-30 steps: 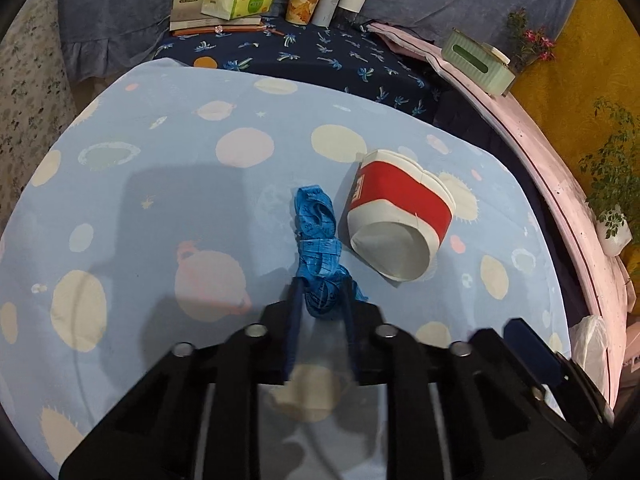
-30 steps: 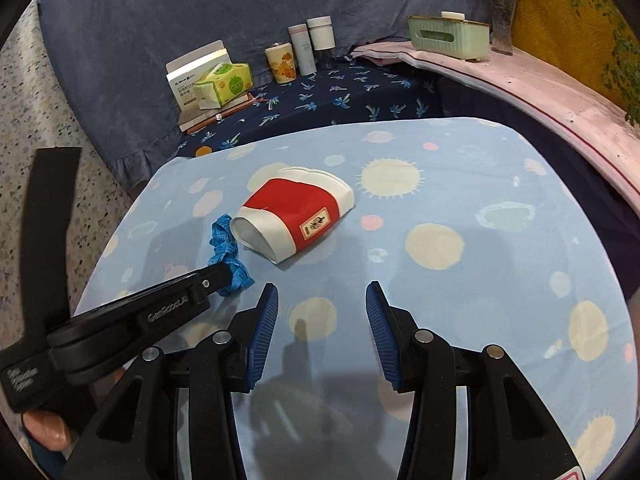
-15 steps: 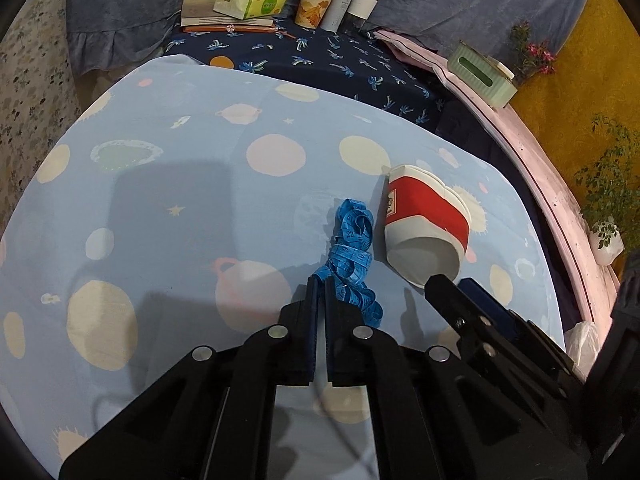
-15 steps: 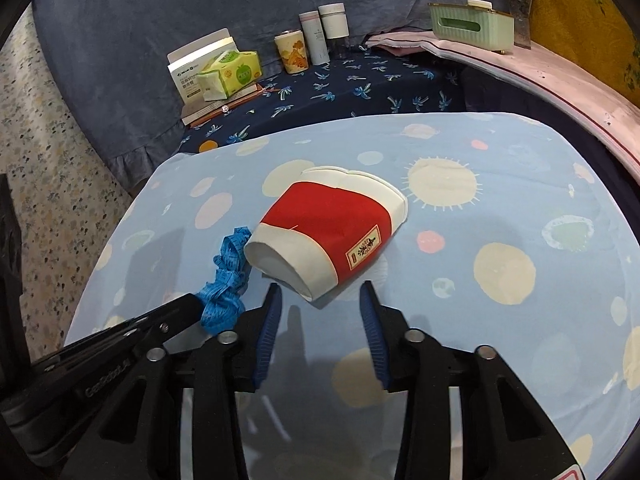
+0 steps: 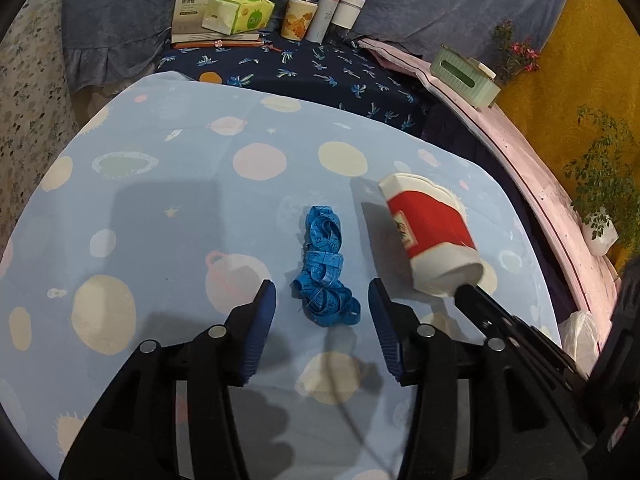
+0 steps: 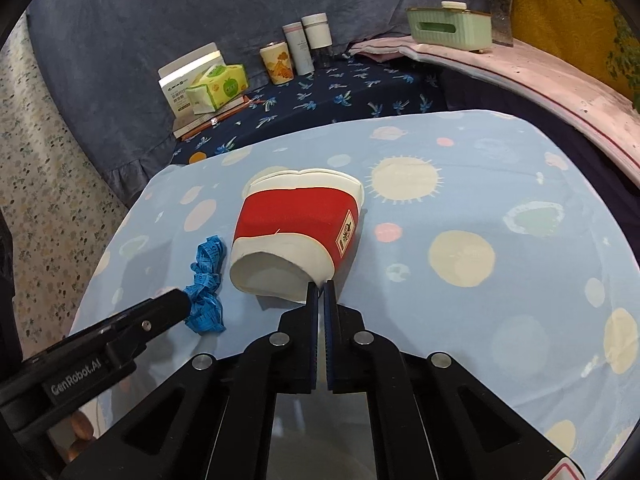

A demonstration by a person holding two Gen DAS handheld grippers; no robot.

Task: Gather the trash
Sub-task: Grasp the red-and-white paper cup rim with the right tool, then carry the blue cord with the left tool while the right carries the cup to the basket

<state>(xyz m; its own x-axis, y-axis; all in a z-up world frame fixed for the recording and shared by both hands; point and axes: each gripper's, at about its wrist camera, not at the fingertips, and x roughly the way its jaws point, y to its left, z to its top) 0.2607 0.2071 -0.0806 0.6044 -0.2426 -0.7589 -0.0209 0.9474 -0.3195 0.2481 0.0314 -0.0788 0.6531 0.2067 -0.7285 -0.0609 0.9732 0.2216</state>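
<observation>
A crushed red and white paper cup (image 6: 296, 216) lies on its side on the light blue cloth, mouth toward me. My right gripper (image 6: 320, 292) is shut on the near rim of the paper cup (image 5: 428, 232), which looks slightly tilted in the left wrist view. A bundled blue tape measure (image 5: 324, 276) rests on the cloth just left of the cup. My left gripper (image 5: 322, 300) straddles its near end; the jaws are opening and the pads stand clear of it. In the right wrist view one finger of the left gripper (image 6: 160, 308) reaches the tape measure (image 6: 206, 280).
The table (image 5: 160, 200) wears a planet-print cloth. Behind it, a dark blue surface holds a tissue pack (image 5: 238, 12), a box and several cups (image 5: 296, 18). A green tissue box (image 5: 464, 80) sits on a pink ledge at right, with plants (image 5: 600, 184) and a white bag (image 5: 580, 336).
My left gripper was shut on the tape measure and has let go, its jaws spreading. My right gripper moved in to the cup and shut on its rim; the cup turned.
</observation>
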